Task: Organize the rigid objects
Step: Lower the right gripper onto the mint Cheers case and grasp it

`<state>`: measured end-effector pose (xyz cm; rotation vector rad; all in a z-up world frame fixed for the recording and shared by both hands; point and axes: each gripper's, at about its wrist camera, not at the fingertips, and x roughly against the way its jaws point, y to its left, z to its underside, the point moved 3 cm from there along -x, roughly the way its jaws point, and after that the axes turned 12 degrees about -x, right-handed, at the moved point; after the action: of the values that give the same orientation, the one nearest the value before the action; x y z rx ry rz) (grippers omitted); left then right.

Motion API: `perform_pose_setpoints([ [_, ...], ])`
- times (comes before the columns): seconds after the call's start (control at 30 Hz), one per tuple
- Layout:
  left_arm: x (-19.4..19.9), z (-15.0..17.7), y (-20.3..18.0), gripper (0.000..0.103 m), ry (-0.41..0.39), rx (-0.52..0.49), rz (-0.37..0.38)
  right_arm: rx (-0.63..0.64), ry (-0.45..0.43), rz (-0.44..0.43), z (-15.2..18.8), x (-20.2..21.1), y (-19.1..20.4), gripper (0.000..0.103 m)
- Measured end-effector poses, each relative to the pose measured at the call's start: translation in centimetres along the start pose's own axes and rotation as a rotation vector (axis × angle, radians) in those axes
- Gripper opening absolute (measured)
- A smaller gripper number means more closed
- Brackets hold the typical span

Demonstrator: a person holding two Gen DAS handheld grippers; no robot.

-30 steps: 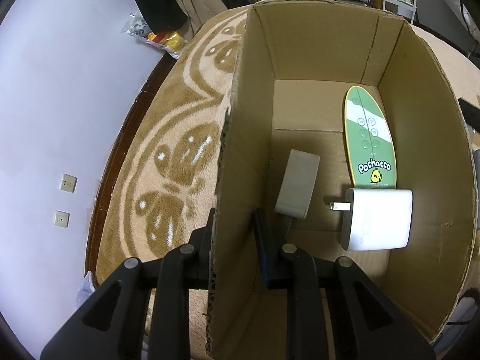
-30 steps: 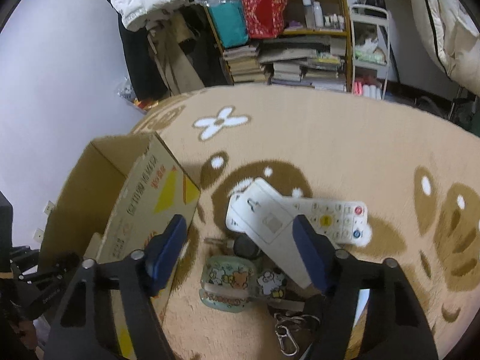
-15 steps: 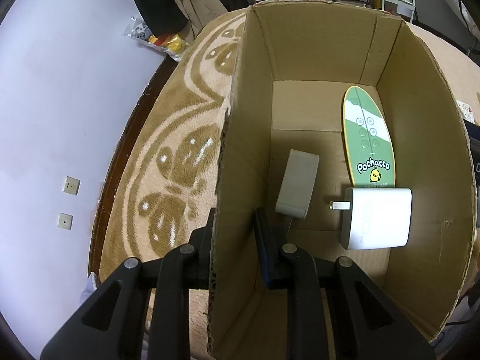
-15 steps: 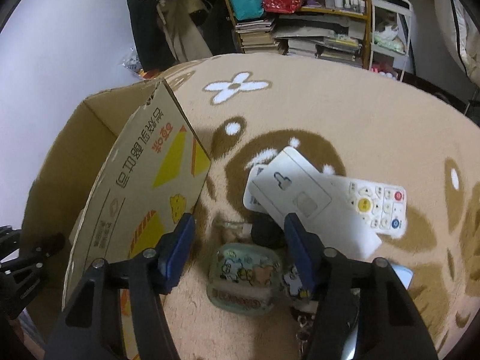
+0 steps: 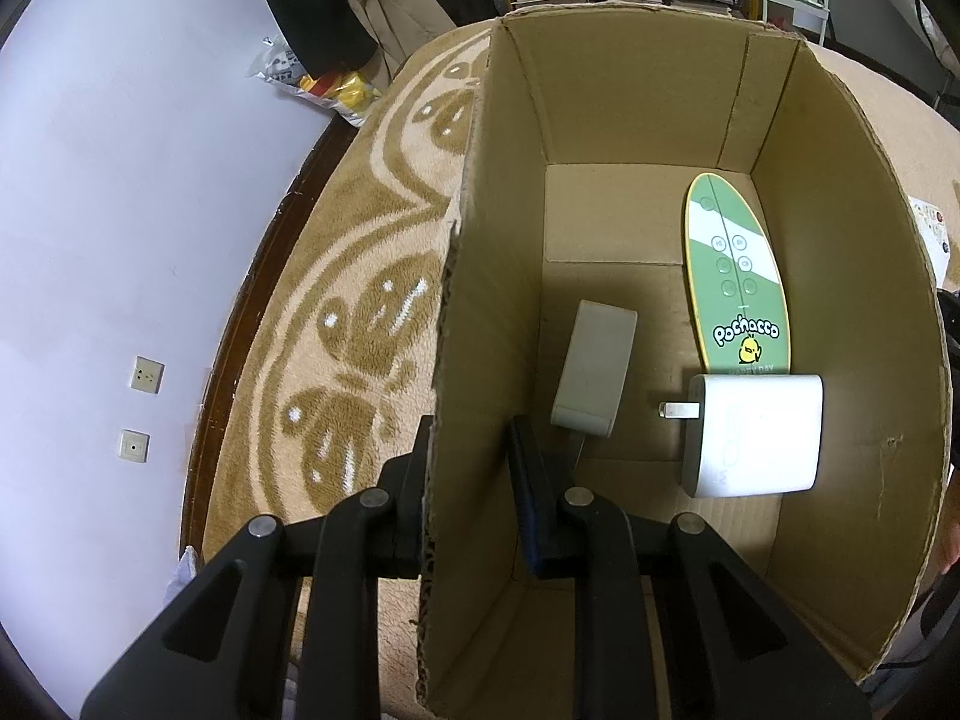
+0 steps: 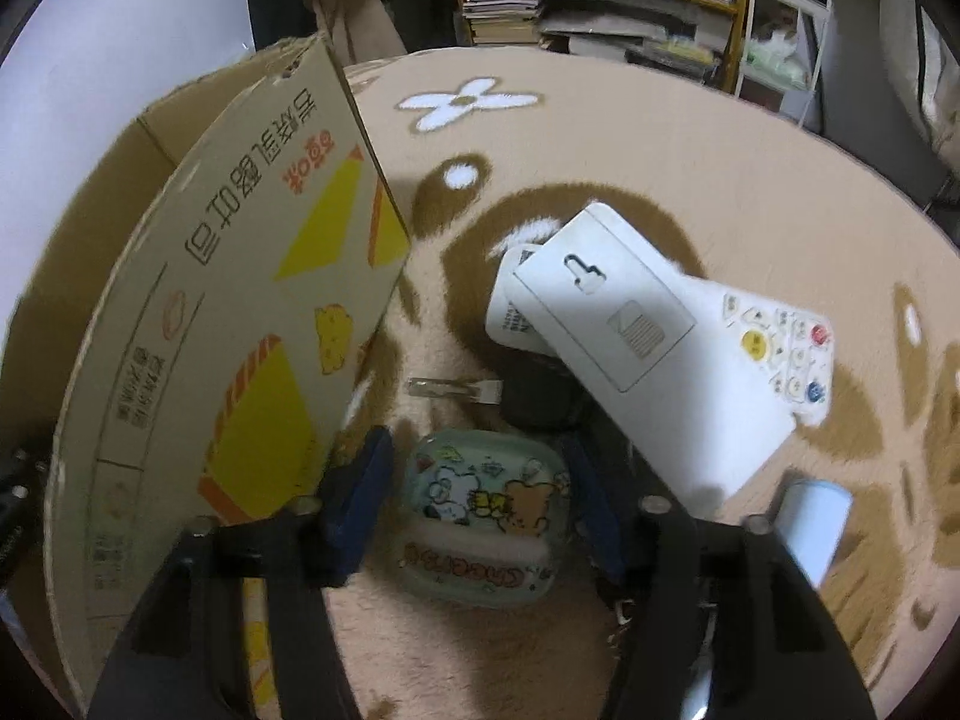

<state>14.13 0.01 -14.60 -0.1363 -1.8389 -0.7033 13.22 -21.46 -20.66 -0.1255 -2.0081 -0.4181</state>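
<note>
Left tool (image 5: 468,474) clamps the box (image 5: 654,90) side wall, steadying it. Right tool (image 6: 474,504) is wide, straddling the cartoon case (image 6: 486,516) on the rug, probably untouched. Next: close, lift, drop in box.

One box (image 5: 630,96), two remotes (image 5: 735,276) (image 6: 780,348)

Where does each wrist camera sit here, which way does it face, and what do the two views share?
Left wrist: on the left gripper, looking down into the brown cardboard box; its black fingers straddle the box's left wall, over a green oval remote and white charger.
Right wrist: on the right gripper, looking down at the beige carpet; its open fingers flank a cartoon-printed case.
Shared: the same box, seen from outside here, and the carpet.
</note>
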Motion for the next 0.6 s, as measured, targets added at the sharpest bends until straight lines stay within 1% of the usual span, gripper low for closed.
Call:
perform_pose_setpoints([
  [0.1,0.0,0.0,0.0,0.021,0.000,0.000,0.001,0.000,-0.019,0.007,-0.1,0.5,0.1,0.056],
  [0.17,0.0,-0.1,0.0,0.021,0.000,0.000,0.000,-0.008,-0.053,0.014,-0.3,1.2,0.0,0.056],
  [0.37,0.0,0.0,-0.1,0.021,0.001,-0.002,-0.003,-0.045,-0.169,-0.062,-2.1,5.0,0.3,0.052],
  [0.4,0.0,0.0,-0.1,0.021,0.000,-0.003,-0.003,-0.043,-0.187,-0.069,-2.3,5.5,0.5,0.045],
  [0.43,0.0,0.0,-0.1,0.021,0.000,-0.003,-0.004,-0.033,-0.203,-0.087,-2.4,5.9,0.7,0.017],
  [0.47,0.0,0.0,-0.1,0.021,0.000,-0.003,-0.004,-0.023,-0.217,-0.094,-2.6,6.4,1.0,0.001],
  [0.5,0.0,0.0,-0.1,0.021,0.001,-0.004,-0.004,-0.018,-0.241,-0.066,-2.7,6.9,1.2,0.001],
  [0.53,0.0,0.0,-0.1,0.021,0.001,-0.004,-0.006,-0.009,-0.252,-0.073,-2.9,7.3,1.5,0.001],
  [0.6,-0.1,0.0,-0.2,0.021,0.002,-0.005,-0.008,-0.010,-0.246,-0.091,-3.0,7.2,1.9,0.001],
])
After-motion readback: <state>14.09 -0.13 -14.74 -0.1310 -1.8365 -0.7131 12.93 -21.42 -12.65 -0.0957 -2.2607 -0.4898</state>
